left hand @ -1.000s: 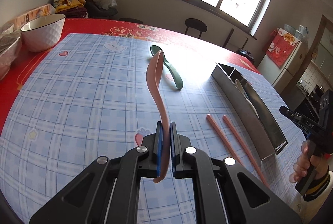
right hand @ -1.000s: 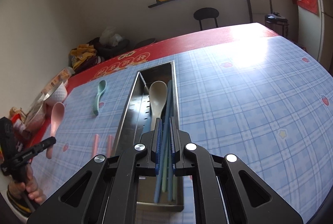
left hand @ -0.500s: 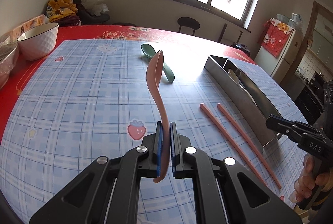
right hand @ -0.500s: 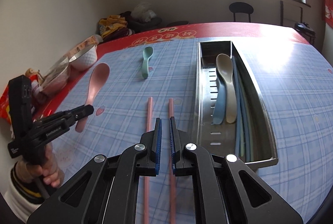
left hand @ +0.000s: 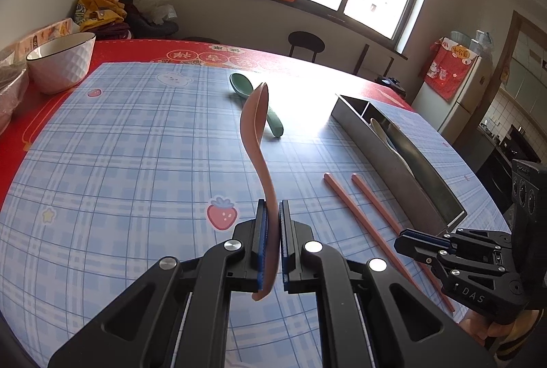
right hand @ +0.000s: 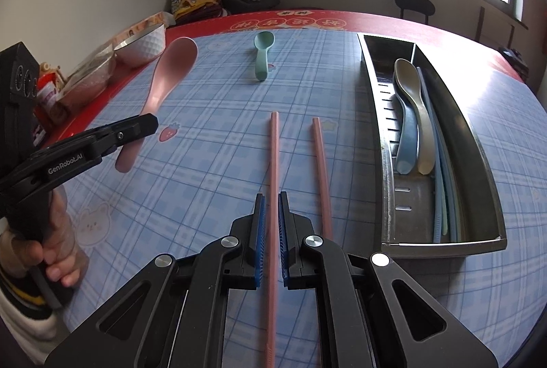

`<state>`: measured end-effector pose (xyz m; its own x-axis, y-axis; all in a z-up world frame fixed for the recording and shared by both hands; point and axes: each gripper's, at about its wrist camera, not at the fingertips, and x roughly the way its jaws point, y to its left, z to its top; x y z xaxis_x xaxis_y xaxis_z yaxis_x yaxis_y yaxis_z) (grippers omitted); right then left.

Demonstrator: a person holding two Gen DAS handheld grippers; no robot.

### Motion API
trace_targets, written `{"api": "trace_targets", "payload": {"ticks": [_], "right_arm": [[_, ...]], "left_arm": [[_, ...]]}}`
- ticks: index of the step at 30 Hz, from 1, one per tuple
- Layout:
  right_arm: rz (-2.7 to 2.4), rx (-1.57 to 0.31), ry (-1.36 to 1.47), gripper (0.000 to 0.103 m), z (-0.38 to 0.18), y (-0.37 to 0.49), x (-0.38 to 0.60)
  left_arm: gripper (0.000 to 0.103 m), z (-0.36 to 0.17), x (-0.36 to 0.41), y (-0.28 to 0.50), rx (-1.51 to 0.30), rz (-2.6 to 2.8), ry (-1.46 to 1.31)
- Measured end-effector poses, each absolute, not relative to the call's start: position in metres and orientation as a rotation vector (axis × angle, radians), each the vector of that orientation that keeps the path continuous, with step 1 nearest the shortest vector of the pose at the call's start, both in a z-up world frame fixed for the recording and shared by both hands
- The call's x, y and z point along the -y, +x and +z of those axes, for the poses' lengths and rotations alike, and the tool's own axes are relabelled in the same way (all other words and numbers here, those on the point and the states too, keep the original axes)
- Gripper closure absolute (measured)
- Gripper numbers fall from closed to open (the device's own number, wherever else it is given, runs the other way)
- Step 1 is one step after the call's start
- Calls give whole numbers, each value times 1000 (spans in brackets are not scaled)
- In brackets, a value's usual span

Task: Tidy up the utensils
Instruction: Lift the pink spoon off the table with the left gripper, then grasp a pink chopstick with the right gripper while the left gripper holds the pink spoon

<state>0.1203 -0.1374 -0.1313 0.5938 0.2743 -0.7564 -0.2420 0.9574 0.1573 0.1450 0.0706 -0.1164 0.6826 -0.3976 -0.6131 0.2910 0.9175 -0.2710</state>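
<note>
My left gripper [left hand: 271,248] is shut on a pink spoon [left hand: 254,128] by its handle and holds it above the table; the spoon also shows in the right wrist view [right hand: 167,74]. My right gripper [right hand: 270,241] is nearly closed and empty, its jaws standing over the left one of two pink chopsticks [right hand: 273,163] that lie on the blue plaid mat. It does not grip the chopstick. A green spoon [right hand: 261,55] lies further back. A steel tray [right hand: 478,142] on the right holds a blue spoon, a beige spoon [right hand: 410,94] and blue chopsticks.
A white bowl [left hand: 61,60] and a foil-covered dish [right hand: 89,74] stand at the table's left edge on the red cloth. Snack packets lie beside them. A black stool [left hand: 306,43] stands beyond the table under the window.
My right gripper has swung left from over the tray to over the pink chopsticks and come lower. My left gripper still holds the pink spoon and has shifted little.
</note>
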Motion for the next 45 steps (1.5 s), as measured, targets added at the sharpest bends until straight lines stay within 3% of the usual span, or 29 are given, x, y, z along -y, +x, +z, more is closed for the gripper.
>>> {"api": "trace_targets", "payload": {"ticks": [45], "right_arm": [[349,-897,57,97,-141,127,136]], "left_arm": [[96,-116,-73,144,-724,-375,-176]]}}
